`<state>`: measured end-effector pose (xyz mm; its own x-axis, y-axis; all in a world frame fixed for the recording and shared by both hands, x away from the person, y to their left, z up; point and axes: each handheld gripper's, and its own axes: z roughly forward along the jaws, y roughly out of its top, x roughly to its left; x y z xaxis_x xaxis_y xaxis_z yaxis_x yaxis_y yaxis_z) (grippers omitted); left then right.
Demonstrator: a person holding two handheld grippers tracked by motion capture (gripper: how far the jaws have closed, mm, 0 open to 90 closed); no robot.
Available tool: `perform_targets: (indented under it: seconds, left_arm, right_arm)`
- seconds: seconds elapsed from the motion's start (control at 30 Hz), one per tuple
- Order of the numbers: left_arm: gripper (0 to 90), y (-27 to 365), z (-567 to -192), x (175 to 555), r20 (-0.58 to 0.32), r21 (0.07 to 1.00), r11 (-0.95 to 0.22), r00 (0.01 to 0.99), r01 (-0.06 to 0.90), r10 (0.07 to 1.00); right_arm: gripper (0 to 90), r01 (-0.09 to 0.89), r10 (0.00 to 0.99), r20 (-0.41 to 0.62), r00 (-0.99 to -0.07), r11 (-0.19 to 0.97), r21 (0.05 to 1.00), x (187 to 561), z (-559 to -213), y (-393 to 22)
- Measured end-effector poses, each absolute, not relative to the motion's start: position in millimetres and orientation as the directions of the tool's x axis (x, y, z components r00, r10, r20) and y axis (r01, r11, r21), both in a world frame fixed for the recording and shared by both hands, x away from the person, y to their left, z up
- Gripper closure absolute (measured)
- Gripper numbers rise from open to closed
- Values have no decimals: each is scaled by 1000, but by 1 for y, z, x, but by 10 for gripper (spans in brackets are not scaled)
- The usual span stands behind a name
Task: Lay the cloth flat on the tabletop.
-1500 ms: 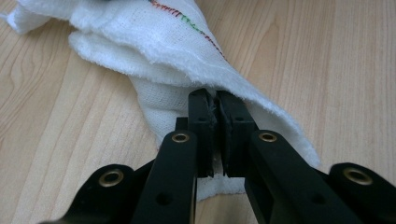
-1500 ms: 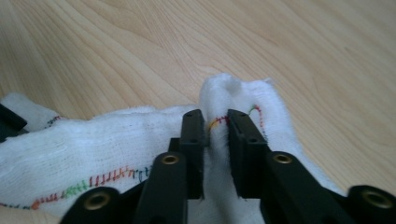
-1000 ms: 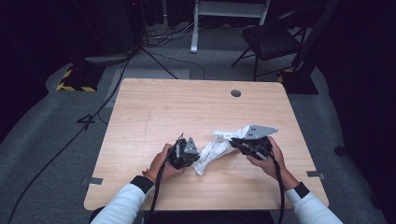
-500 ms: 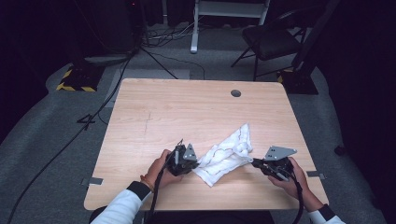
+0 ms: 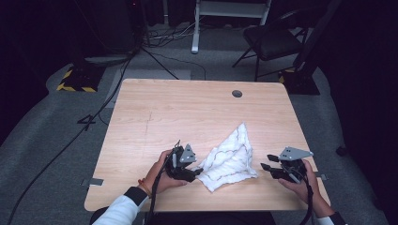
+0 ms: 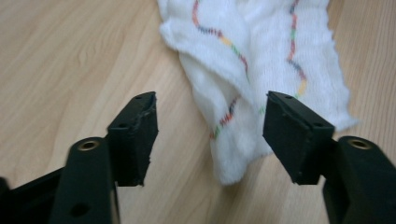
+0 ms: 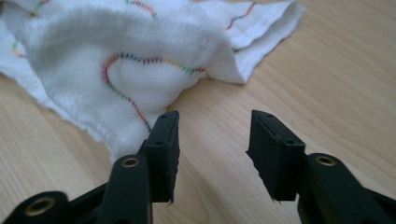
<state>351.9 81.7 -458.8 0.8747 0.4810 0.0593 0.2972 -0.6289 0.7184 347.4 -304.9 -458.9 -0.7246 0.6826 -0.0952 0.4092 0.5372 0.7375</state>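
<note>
A white cloth (image 5: pixel 230 158) with wavy rainbow-coloured stitching is lying crumpled on the wooden counter (image 5: pixel 187 117), in its near half and a little toward four o'clock from the counter's middle. It is tapering to a peak that is pointing toward twelve o'clock, and its broad, rumpled base is spreading toward six o'clock, close to the near edge.

The left gripper (image 5: pixel 193 172) is sitting at about eight o'clock from the cloth, just beside its near-left corner, with a hand (image 5: pixel 162 174) wrapped around its body. Its jaws have just been opening and are now standing released, pressing on nothing. In the left gripper view (image 6: pixel 210 133) a folded lobe of the cloth (image 6: pixel 252 70) is reaching down into the gap between the two black jaws without either pad touching it; bare wood is showing on both sides of that lobe.

The right gripper (image 5: pixel 266 162) is resting at about four o'clock from the cloth, near its right edge but apart from it, pointing toward nine o'clock, held by the other hand (image 5: pixel 300 185). Its jaws have also just been opening and are standing released, with only bare counter between them. In the right gripper view (image 7: pixel 212 149) the cloth (image 7: pixel 130 65) is lying ahead and toward eleven o'clock, its hem running close by the left-hand jaw tip.

A round grommet (image 5: pixel 237 93) is sitting near the counter's far edge, well apart from the cloth.
</note>
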Motion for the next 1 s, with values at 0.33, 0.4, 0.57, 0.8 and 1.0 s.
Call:
perform_targets:
  seconds: [0.33,0.4,0.57,0.8,1.0]
  left_arm:
    - [271,43,-453,384,63,725,-634,890,269,451]
    - [270,32,-455,393,55,716,-641,893,277,447]
    - [271,10,-471,411,67,681,-673,890,290,452]
    - [470,8,-480,418,25,660,-691,910,295,413]
    - [799,20,-471,417,62,671,-701,924,241,378]
  right_arm:
    - [455,329,639,-106,-762,523,786,338,-443,-283]
    - [438,306,613,-114,-782,536,787,335,-443,-276]
    - [386,289,577,-113,-809,557,779,333,-449,-260]
    - [402,292,553,-134,-822,612,735,338,-464,-245]
    - [715,293,531,-167,-831,672,681,342,-477,-242]
